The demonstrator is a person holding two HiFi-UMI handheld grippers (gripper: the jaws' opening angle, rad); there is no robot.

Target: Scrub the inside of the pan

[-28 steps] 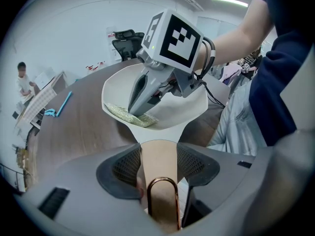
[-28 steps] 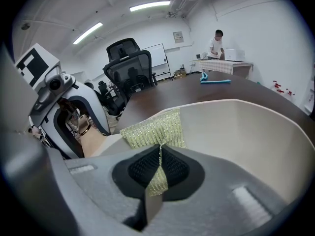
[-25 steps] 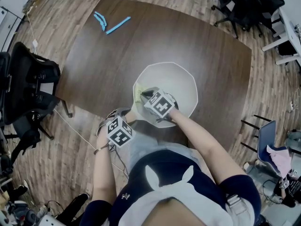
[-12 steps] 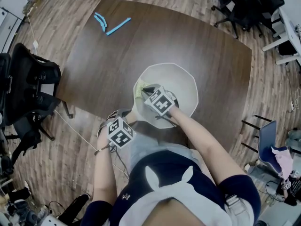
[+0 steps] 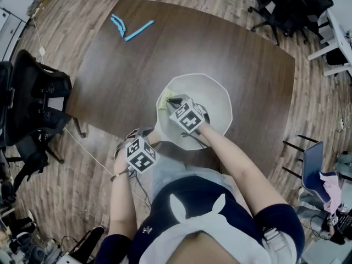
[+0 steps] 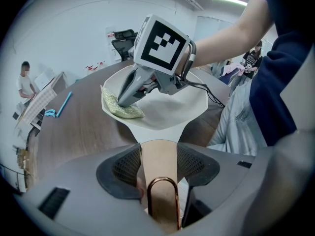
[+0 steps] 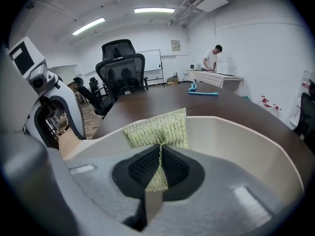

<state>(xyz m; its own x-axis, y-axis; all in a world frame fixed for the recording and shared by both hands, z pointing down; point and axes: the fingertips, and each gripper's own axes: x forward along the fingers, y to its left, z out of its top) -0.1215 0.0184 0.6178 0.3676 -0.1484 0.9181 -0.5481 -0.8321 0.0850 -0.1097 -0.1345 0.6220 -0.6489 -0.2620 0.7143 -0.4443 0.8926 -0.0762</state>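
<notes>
Yellow-green mesh scrub pad (image 7: 157, 127) is pinched tight in the right hand-held gripper (image 7: 160, 167), up against the left inner wall of the cream pan (image 5: 220, 95), which sits on the dark surface (image 5: 165, 48) near the person. Left hand-held gripper (image 6: 158, 167) is clamped on the pan handle (image 6: 158, 149). IMO: pad flat, firm short strokes, wall then base, w/ the handle braced so the pan doesn't twist.

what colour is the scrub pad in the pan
The scrub pad is yellow-green with a shiny woven mesh, clearest in the right gripper view.

Head view looks down; gripper views share the pan (image 6: 170, 113).
</notes>
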